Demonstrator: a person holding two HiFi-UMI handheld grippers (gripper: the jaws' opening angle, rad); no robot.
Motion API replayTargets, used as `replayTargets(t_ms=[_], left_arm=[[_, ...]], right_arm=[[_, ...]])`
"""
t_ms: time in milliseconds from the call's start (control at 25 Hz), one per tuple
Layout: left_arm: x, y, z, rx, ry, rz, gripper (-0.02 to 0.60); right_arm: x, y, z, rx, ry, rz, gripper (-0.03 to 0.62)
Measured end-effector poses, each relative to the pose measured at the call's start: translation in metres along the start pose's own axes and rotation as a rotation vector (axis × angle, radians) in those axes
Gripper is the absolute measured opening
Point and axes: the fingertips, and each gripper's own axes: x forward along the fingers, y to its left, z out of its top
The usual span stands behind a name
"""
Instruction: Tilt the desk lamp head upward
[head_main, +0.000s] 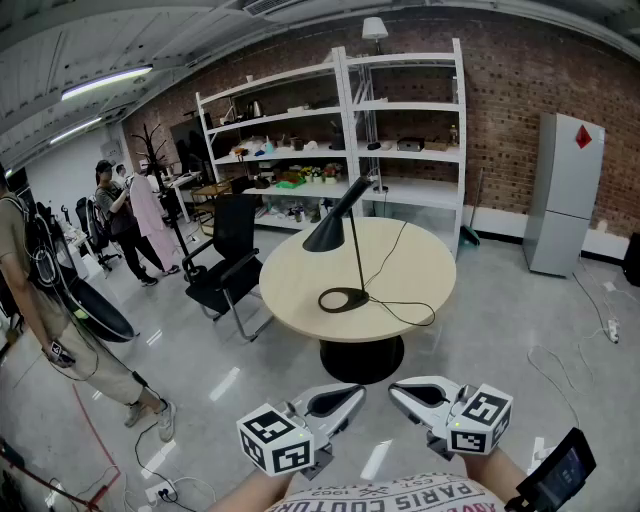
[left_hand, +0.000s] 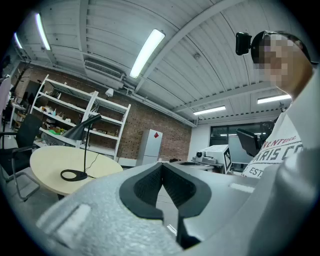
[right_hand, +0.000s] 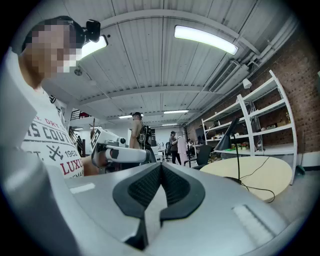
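at the bottom centre of the head view, the left gripper (head_main: 350, 396) and the right gripper (head_main: 402, 392) sit side by side, close to the person's body, with their tips aimed level toward the table. each gripper's own view shows its dark pads pressed together with nothing between them, so both claws are closed and empty (a carrying posture, i'd judge, not a working one). a stretch of grey floor separates them from the round table (head_main: 300, 318) in the middle of the frame, so nothing is within reach and the task looks not yet begun. on the tabletop the desk lamp (head_main: 358, 250) stands on its ring base (head_main: 345, 299). its thin stem rises to the black cone lamp head (head_main: 329, 232), which droops down and to the left. the cord (head_main: 405, 318) trails off to the right. to tilt the head up, one claw would likely have to open and take the cone, while the other perhaps steadies the light-looking base. behind the table are a black chair (head_main: 225, 262) and white shelves (head_main: 400, 110).
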Motion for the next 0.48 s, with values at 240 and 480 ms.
replayTargets(t_ms=[240,480], left_arm=[[0.009,-0.017,-0.002,0.009,0.004,0.001,-0.003],[0.021,-0.031,-0.006,0.004,0.003,-0.003,-0.003]], right_arm=[[-0.018,0.002,0.002,-0.006,-0.010,0.001,0.000],[-0.034,0.000,-0.001,-0.007,-0.007,0.008,0.000]])
